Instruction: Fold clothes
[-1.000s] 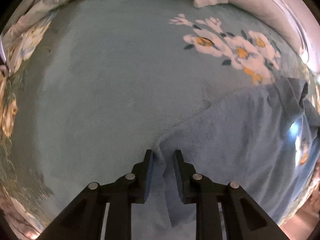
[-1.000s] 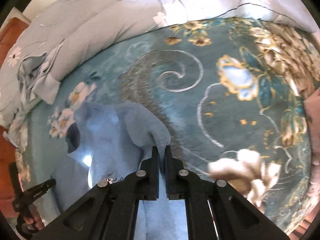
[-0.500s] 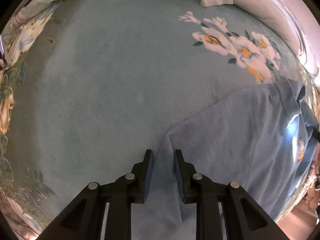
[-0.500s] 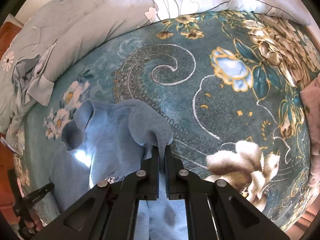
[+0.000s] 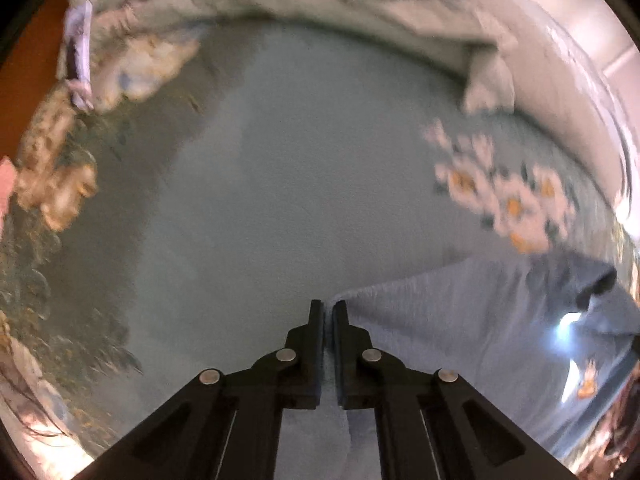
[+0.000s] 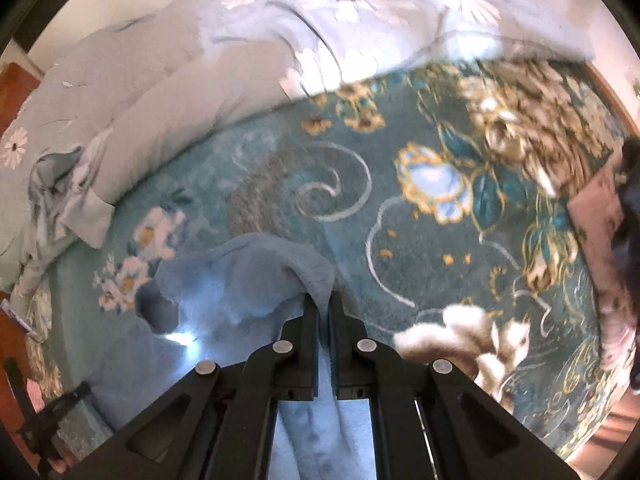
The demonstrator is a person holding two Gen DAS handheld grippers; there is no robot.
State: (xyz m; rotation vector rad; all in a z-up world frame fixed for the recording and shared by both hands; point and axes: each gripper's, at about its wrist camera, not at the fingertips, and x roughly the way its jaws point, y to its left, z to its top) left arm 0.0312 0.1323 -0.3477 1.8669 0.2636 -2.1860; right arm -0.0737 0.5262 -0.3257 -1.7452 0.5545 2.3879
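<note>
Here, the left gripper and right gripper each pinched an edge of the light-blue shirt above the teal floral blanket.

L wrist: looks fwd along left tool, close above teal blanket
R wrist: same, along right tool; shared: blue garment, blanket

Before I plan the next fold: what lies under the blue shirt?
The blue shirt rests on the teal floral blanket, pinched by the left gripper and right gripper. The blanket beneath the shirt is covered, so anything there is hidden.
</note>
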